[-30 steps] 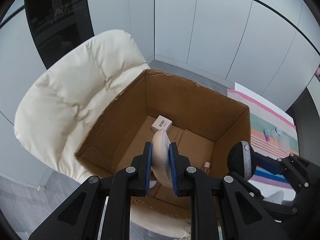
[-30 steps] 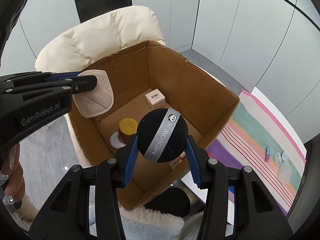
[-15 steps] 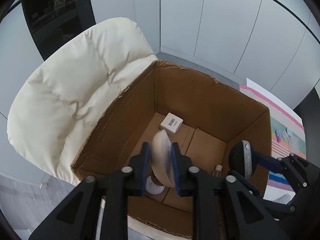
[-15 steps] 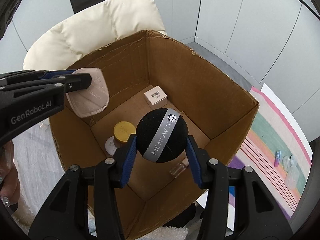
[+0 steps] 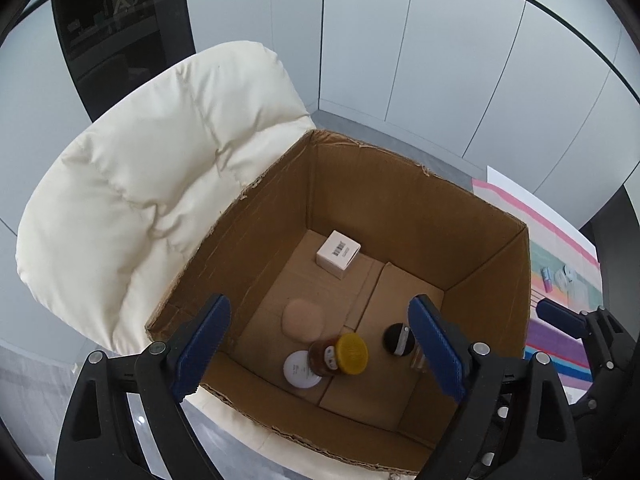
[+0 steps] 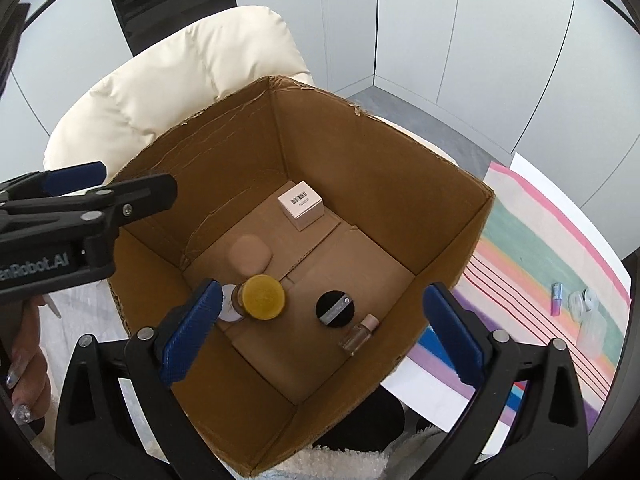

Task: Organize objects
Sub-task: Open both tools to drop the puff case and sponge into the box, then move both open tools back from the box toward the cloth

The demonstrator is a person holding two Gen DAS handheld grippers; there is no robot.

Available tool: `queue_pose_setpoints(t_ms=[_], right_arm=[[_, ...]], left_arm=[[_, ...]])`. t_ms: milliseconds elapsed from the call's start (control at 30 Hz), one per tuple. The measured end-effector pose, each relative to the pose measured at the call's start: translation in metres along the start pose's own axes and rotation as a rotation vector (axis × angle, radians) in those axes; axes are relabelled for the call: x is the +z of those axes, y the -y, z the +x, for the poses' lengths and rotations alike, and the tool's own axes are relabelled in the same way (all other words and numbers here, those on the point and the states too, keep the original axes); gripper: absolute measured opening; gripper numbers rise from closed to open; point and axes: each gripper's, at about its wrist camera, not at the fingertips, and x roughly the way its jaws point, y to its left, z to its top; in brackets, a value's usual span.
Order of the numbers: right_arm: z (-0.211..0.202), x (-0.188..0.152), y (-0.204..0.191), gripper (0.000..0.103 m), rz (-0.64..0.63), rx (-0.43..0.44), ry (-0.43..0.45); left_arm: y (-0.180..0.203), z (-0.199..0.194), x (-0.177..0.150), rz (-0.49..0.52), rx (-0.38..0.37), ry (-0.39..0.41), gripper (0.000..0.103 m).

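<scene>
While both grippers' fingers (image 5: 204, 344) (image 6: 452, 332) are opening, empty, the beige puff (image 5: 302, 317) and black puff (image 6: 335, 308) lie inside the cardboard box (image 6: 400, 200).

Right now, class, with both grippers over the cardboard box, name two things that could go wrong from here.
1. The jar with the yellow lid lies tipped against the white round compact; further items dropped in could knock it rolling.
2. The small glass bottle lies beside the black puff, under the opening right gripper; anything hard dropped there might crack it.
3. The cardboard box sits on a soft cream chair, so a nudge from the opening left gripper could tilt it.
</scene>
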Motion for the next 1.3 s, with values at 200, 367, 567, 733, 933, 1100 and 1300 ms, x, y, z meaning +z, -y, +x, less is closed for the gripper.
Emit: queue_pose_setpoints(t_ms=[200,367,567,733,933,1100,1300], right_arm=[[-0.009,-0.001,0.005,0.102,0.006,-0.007,0.01],[-0.016,-0.005,0.01,0.102,0.017,-0.018,0.015],[-0.029,-0.012,0.016,0.102,0.031,-0.025,0.017],[-0.047,-0.02,0.018,0.102,0.043,-0.033,0.036],[-0.076,-0.036,0.018,0.102,0.047,-0.043,0.065],[-0.097,-0.057,0.017,0.102,0.052,-0.04,0.076],[-0.114,-0.082,0.017,0.102,0.059,-0.033,0.085]], left_arm=[[0.002,-0.003,-0.002,0.011,0.006,0.009,0.092],[0.007,-0.008,-0.005,0.032,0.012,0.016,0.092],[0.009,-0.02,-0.014,0.061,0.01,0.013,0.092],[0.008,-0.039,-0.021,0.042,0.003,0.029,0.092],[0.014,-0.063,-0.034,0.047,-0.002,0.06,0.092],[0.017,-0.078,-0.058,0.078,0.021,0.062,0.092],[0.009,-0.092,-0.084,0.038,-0.004,0.029,0.092]])
